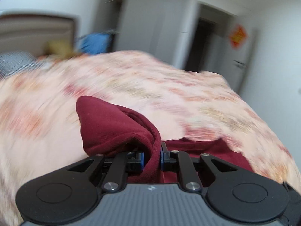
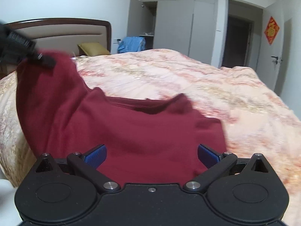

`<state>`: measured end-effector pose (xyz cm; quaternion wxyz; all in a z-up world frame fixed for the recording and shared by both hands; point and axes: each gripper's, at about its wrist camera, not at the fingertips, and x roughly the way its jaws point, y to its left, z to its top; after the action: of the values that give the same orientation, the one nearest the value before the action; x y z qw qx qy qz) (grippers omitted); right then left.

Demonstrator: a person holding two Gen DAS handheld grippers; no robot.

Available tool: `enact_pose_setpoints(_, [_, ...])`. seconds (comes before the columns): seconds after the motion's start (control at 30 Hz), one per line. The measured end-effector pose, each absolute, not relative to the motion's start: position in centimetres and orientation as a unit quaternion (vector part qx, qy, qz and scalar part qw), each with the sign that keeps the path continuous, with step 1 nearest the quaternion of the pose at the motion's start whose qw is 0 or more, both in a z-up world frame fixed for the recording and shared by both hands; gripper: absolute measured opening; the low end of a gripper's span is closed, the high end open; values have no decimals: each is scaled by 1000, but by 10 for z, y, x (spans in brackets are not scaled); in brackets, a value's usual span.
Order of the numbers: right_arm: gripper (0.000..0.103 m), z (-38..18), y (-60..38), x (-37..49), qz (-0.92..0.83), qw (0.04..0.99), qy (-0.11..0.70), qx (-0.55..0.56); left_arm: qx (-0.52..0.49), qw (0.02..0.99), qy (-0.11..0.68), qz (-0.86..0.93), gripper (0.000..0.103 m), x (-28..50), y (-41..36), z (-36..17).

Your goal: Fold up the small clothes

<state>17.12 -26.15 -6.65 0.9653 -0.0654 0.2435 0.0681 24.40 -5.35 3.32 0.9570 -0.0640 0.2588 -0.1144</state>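
**Left grip lifts one edge of the red garment**

My left gripper (image 1: pixel 152 157) is clamped on a bunched, ribbed edge of the maroon garment (image 2: pixel 131 131); the blue pads press the cloth from both sides, and a loose flap stands up just ahead of them. I hold it this way, I judge, so that one side can be raised and carried over the rest for a fold. My right gripper (image 2: pixel 152 155) has its jaws spread wide with nothing between them, poised above the broad middle of the cloth, probably ready to pin it down or take a second edge.

Beyond the grippers the garment lies across the floral quilt (image 2: pixel 216 86) on the bed, its left part pulled up toward the left tool, which shows as a dark blurred shape at the upper left of the right wrist view. Farther off stand the headboard (image 2: pixel 60 30), a yellow pillow (image 2: pixel 93 49), a blue bundle (image 2: pixel 131 44), the grey wardrobe (image 2: pixel 176 18) and a red wall hanging (image 2: pixel 271 30).

The left view is smeared by motion, so I cannot say whether I hold a cuff, hem or collar. The garment's near edge is hidden beneath both tools.
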Motion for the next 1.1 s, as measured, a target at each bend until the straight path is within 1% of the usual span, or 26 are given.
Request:
enact_pose_setpoints(0.1, [102, -63, -287, 155, 42, 967, 243, -68, -5, 952, 251, -176, 16, 245, -113, 48])
enact_pose_setpoints(0.17, [102, -64, -302, 144, 20, 966, 248, -73, 8, 943, 252, -217, 16, 246, -148, 47])
enact_pose_setpoints(0.27, [102, -70, -324, 132, -10, 962, 263, -69, 10, 925, 273, -264, 16, 248, -191, 29])
enact_pose_setpoints(0.37, [102, -76, -341, 120, -31, 958, 279, -57, 11, 904, 316, -286, 16, 251, -221, 1])
enact_pose_setpoints(0.5, [102, -83, -353, 109, -44, 956, 287, -47, 6, 890, 351, -292, 18, 251, -224, -25])
enact_pose_setpoints(0.6, [102, -89, -360, 105, -49, 952, 299, -34, -14, 887, 348, -304, 31, 247, -213, -23])
enact_pose_setpoints(0.67, [102, -92, -362, 104, -53, 951, 305, -24, -21, 886, 338, -316, 45, 243, -209, -18])
enact_pose_setpoints(0.77, [102, -95, -365, 103, -59, 950, 307, -10, -17, 888, 320, -329, 55, 240, -215, -10])
enact_pose_setpoints(0.9, [102, -95, -368, 101, -69, 950, 303, 0, -18, 884, 306, -353, 65, 236, -224, -3])
enact_pose_setpoints(0.97, [102, -93, -371, 101, -72, 951, 299, 6, -24, 886, 303, -351, 82, 233, -221, 0])
enact_pose_setpoints(1.0, [102, -93, -372, 101, -73, 952, 297, 10, -26, 889, 301, -344, 86, 232, -218, 2])
enact_pose_setpoints(1.03, [102, -91, -373, 101, -73, 953, 293, 15, -29, 894, 297, -334, 92, 231, -213, 4])
enact_pose_setpoints(1.07, [102, -90, -373, 102, -73, 954, 289, 20, -33, 899, 294, -323, 96, 230, -207, 5])
enact_pose_setpoints(1.1, [102, -88, -374, 103, -72, 956, 284, 26, -38, 904, 292, -310, 97, 231, -201, 7])
